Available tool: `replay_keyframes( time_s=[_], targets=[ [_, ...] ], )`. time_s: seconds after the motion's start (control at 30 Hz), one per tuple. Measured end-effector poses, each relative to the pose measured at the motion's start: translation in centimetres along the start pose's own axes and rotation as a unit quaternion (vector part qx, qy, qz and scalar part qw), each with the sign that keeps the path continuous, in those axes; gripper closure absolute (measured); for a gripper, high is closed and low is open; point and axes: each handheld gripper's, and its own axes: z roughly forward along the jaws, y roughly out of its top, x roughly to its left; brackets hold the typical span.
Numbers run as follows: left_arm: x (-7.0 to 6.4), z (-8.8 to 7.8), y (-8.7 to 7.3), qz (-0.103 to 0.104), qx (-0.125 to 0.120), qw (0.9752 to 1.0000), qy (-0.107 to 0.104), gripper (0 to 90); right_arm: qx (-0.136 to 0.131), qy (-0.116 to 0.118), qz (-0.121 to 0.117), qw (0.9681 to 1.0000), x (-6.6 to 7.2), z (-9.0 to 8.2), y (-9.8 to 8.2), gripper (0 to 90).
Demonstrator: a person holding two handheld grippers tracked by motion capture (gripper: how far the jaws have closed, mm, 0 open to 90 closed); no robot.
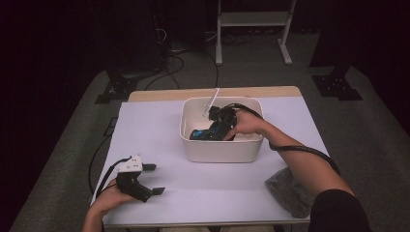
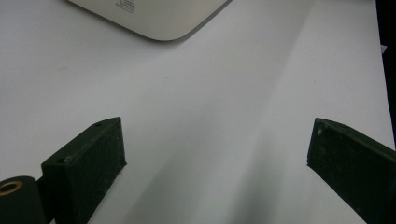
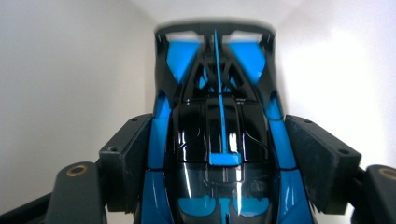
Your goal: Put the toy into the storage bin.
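A blue and black toy car (image 1: 205,133) lies inside the white bin (image 1: 221,150) at the middle of the table. My right gripper (image 1: 223,126) reaches down into the bin, and in the right gripper view its jaws press on both sides of the toy car (image 3: 217,135), with the right gripper (image 3: 219,158) shut on it. My left gripper (image 1: 153,179) rests at the front left of the table, held by a hand, jaws wide apart. In the left gripper view the left gripper (image 2: 217,158) has bare white table between its fingers, and a corner of the bin (image 2: 154,18) lies ahead.
A white stick (image 1: 212,100) leans out of the bin's far rim. A grey cloth (image 1: 288,189) lies at the front right of the table (image 1: 154,125). A cable trails from the right forearm. Beyond the table stand a white frame and dark stands on the floor.
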Motion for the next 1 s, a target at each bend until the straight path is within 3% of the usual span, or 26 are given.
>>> replay_keyframes(
  time_s=[0.13, 0.23, 0.37, 0.5, 0.77, 1.0],
  targets=[
    [-0.1, 0.0, 0.0, -0.001, 0.000, 1.0000, -0.002, 3.5, 0.011, -0.001, -0.002, 0.9999, 0.0, 0.3, 0.0, 25.3],
    [-0.1, 0.0, 0.0, 0.000, 0.001, 1.0000, -0.001, 3.5, 0.020, 0.010, 0.011, 0.9997, -0.2, 0.5, -0.1, 25.0],
    [-0.1, -0.1, 0.1, 0.000, -0.002, 1.0000, -0.001, 3.5, 0.033, 0.002, 0.014, 0.9993, -0.3, 0.8, -0.3, 24.8],
    [-0.1, 0.0, 0.1, 0.001, 0.000, 1.0000, -0.002, 3.5, 0.001, 0.008, 0.017, 0.9998, -0.3, 0.1, -0.1, 28.0],
    [-0.2, -0.1, 0.1, 0.001, 0.000, 1.0000, 0.000, 3.6, -0.005, 0.007, 0.019, 0.9998, -0.2, -0.3, -0.1, 29.1],
    [-0.2, 0.0, 0.0, 0.001, 0.000, 1.0000, 0.000, 3.5, -0.026, 0.008, 0.024, 0.9993, 0.0, -1.7, -0.1, 33.4]
  ],
)
